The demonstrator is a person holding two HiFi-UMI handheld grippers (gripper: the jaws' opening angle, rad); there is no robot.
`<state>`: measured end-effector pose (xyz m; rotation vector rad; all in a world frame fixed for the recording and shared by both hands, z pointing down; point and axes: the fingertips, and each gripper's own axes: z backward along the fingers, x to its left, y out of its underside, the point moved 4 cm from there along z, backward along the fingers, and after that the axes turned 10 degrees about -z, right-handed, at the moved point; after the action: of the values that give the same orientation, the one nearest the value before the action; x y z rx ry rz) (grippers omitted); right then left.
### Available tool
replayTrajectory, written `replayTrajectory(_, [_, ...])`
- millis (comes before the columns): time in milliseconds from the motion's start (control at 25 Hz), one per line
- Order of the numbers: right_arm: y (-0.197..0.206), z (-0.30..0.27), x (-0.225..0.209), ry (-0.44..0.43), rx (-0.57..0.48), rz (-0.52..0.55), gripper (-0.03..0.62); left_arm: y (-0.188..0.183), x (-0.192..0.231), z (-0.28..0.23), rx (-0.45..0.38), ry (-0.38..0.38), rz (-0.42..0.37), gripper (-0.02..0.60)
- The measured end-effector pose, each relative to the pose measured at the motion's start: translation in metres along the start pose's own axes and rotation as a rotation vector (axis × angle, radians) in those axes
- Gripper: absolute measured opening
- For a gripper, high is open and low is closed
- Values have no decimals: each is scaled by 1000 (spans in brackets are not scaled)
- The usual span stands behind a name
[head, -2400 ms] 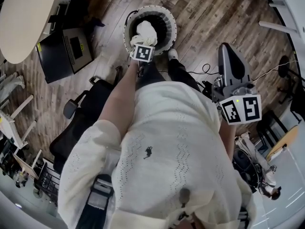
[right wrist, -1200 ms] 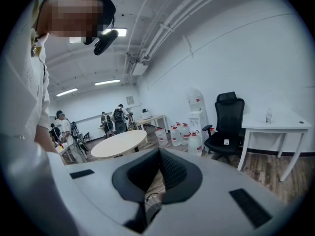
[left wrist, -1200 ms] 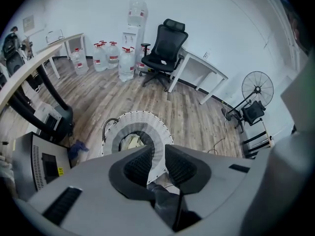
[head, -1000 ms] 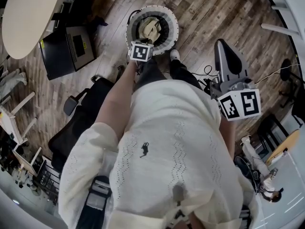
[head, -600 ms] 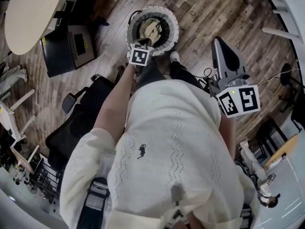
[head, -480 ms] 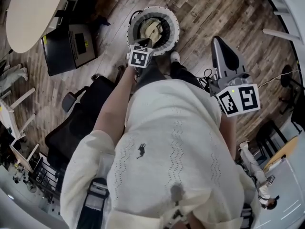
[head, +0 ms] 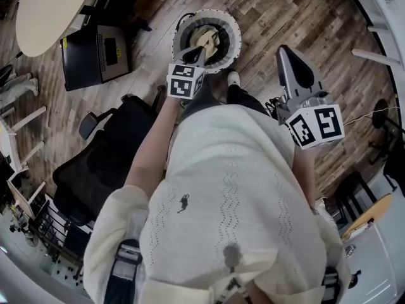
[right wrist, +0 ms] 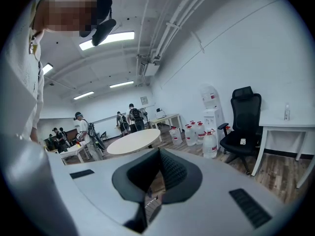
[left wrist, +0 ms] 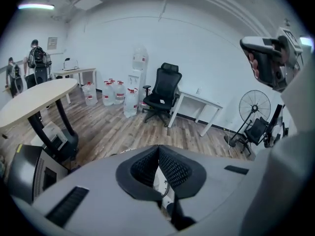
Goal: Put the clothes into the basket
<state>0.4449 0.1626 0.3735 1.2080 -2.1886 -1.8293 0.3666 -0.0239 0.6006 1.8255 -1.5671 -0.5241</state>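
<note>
Clothes (head: 204,40) lay in the basket (head: 231,27) on the floor; left claw (head: 197,54) hung over its near rim, closed tight and empty; right claw (head: 288,59), likewise closed on nothing, stood well aside; best to lift straight clear, snagging no cloth.

White-ribbed black basket (head: 233,35), beige clothes (head: 204,38), brown wood-plank floor (head: 278,11), black office chair (head: 95,170), cream sweater (head: 234,201) with wavy openwork stripes

left gripper (left wrist: 158,149) jaws together, black office chair (left wrist: 160,95)
</note>
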Motion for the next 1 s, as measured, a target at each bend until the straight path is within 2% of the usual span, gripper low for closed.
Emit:
replayTrajectory(200, [2,2,5,-49,9,-5,8,-24,-10,33,-106,-38,66,21])
replayTrajectory(400, [1,2,5,-99,17,13,8,-56,-24,71,-242,-81,86,21])
replayTrajectory(640, [-2,11,1,-146,19,-3,8,-87,-41,119,-399,-172,118,21])
replayTrajectory(1000, [5,36,0,-246,42,14,8,-94,-93,173,-508,-295,84,21])
